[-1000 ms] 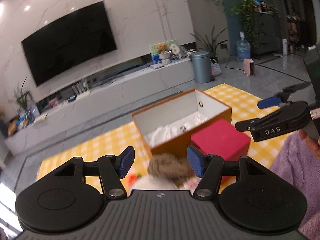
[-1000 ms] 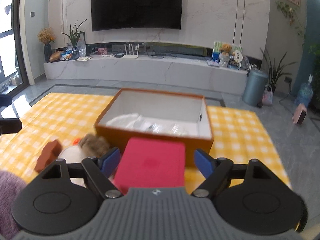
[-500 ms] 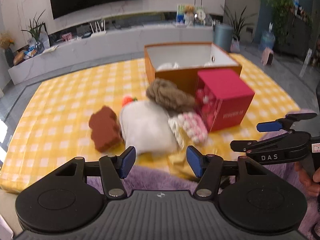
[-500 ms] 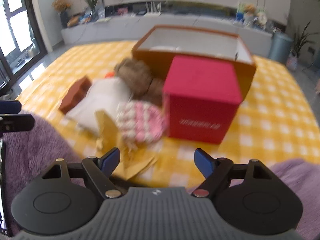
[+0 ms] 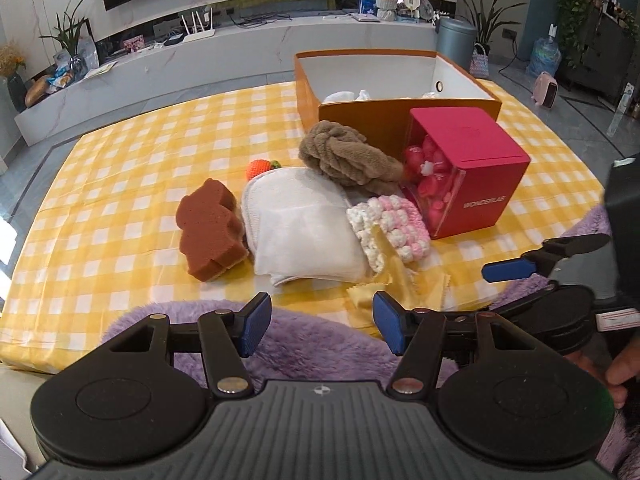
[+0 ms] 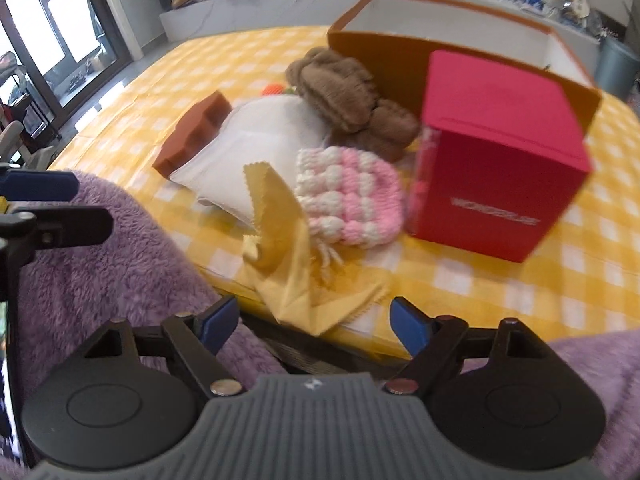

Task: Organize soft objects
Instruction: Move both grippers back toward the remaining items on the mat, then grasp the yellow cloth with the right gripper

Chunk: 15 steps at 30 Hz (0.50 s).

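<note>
The yellow cloth (image 6: 292, 248) lies crumpled just ahead of the right hand-held gripper (image 6: 312, 320), at the near edge of the desk (image 6: 480, 280), touching the pink-and-white knitted piece (image 6: 352, 196) beyond it. Its long axis seems to run from a raised, pinked corner on the far left down to a flat corner at the near right. The right jaws are opening with nothing between them; a good pick would likely pinch the raised fold, not the flat edge. The left hand-held gripper (image 5: 320, 328) hangs apart and empty, with the white folded cloth (image 5: 304, 228) ahead and the orange box (image 5: 400, 116) farther off.
</note>
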Each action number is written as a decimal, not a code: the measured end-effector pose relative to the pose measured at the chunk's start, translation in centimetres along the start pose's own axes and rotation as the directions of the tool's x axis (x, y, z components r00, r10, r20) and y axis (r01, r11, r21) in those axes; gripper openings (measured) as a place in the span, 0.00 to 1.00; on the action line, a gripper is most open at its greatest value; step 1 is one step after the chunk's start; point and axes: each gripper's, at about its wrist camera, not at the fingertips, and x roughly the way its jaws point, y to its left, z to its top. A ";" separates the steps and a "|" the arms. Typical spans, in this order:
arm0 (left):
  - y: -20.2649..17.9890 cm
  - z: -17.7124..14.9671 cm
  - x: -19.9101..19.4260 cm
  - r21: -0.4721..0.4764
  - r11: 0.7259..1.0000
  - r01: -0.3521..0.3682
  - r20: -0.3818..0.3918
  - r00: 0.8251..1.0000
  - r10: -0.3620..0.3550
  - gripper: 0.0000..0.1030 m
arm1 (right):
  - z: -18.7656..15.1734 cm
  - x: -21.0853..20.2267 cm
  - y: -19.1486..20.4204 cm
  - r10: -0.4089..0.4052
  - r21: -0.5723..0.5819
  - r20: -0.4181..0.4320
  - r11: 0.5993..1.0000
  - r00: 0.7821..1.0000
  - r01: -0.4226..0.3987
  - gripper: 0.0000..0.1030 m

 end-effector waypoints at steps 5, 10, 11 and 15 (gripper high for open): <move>1.5 1.0 1.1 -0.007 1.000 -0.003 -0.038 0.999 0.002 0.67 | 1.5 3.6 0.2 0.000 0.021 -0.080 1.000 0.997 0.001 0.81; 2.8 1.4 2.3 -0.015 1.000 -0.008 -0.066 0.998 0.007 0.68 | 1.8 6.3 0.8 -0.025 0.001 -0.141 1.000 0.990 0.025 0.71; 3.0 1.4 2.5 -0.014 1.000 -0.010 -0.072 0.997 0.009 0.67 | 1.8 6.7 0.9 -0.024 0.001 -0.150 1.000 0.988 0.025 0.71; 3.8 1.5 3.4 -0.026 1.000 -0.004 -0.098 0.995 0.001 0.67 | 1.8 7.1 1.6 -0.051 -0.046 -0.122 0.998 0.991 0.046 0.72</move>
